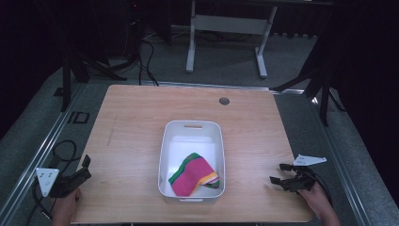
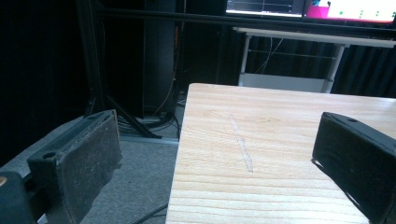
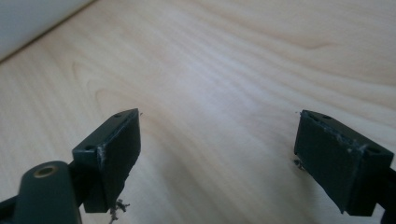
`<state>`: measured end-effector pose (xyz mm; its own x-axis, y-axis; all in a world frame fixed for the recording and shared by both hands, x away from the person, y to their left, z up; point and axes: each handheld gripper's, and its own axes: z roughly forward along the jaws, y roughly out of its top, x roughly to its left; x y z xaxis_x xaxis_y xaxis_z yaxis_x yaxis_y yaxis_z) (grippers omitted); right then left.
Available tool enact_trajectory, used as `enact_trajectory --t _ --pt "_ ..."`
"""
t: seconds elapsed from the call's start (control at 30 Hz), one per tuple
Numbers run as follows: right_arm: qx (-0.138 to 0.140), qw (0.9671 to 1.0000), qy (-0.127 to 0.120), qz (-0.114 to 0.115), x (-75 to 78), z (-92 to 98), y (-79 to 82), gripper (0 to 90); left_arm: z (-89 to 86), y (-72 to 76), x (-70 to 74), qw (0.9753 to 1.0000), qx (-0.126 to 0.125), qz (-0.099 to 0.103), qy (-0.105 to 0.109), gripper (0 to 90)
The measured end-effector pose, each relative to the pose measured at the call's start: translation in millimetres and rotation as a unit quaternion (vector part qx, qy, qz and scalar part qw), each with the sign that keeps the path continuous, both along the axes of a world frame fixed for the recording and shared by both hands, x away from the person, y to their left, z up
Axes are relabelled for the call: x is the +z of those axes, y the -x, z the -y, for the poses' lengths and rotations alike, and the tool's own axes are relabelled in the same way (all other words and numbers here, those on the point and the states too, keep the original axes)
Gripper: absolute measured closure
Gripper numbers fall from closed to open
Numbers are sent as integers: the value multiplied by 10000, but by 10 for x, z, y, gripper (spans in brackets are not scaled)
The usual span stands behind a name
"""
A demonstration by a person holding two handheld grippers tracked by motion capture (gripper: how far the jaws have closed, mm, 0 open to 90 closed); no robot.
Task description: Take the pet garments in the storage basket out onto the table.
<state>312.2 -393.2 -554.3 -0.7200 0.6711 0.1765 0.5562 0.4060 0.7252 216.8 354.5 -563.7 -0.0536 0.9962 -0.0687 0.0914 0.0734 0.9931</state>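
Both claws gape empty: left claw (image 1: pixel 86 165), right claw (image 1: pixel 279 173); no legible writing.

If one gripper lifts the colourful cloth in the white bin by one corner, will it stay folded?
Probably not. The cloth lies loosely folded and looks soft, so it would likely unfold and hang limp. It seems light, so the white bin should hardly shift. The textured weave probably grips well.

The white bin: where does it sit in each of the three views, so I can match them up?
High view: white bin at table centre, a pink striped cloth inside.
Left gripper view: not in it.
Right gripper view: a white edge at the top left corner, probably the bin's wall.
Shared landmark: the wooden table.
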Motion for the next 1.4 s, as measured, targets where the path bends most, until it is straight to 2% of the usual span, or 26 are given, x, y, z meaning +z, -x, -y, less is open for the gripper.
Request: enact_trajectory --t 0.07,0.33,0.37,0.4,0.63,0.73,0.8,0.9,1.1,1.33,1.4 --pt "90 9999 95 -16 14 -37 10 144 -3 0 0 10000 -3 -1 10 18" --pt "352 9992 155 -66 57 -147 16 143 -3 0 0 10000 -9 -3 11 18" --pt "583 9980 251 -21 82 -227 29 143 -3 0 0 10000 -7 -3 11 18" --pt "679 9973 267 8 93 -258 30 143 -3 -1 0 10000 -6 -6 13 18" --pt "1175 9922 387 -162 218 -453 12 143 -4 -1 0 10000 -6 -4 16 18" --pt "1308 9903 443 -162 290 -535 9 143 -6 0 0 10000 -7 2 27 18" --pt "1395 9889 439 -269 341 -593 7 143 -6 0 0 10000 -9 0 23 18" --pt "1537 9864 495 -294 417 -684 9 143 -6 0 0 10000 -12 0 26 18" --pt "1796 9818 589 -176 607 -906 11 144 -6 0 0 10000 -12 4 27 18" --pt "2025 9780 491 -60 885 -1163 -8 147 -8 2 0 10000 -20 9 29 18" --pt "2092 9764 534 -31 947 -1243 -11 147 -8 2 -1 10000 -22 13 31 18"
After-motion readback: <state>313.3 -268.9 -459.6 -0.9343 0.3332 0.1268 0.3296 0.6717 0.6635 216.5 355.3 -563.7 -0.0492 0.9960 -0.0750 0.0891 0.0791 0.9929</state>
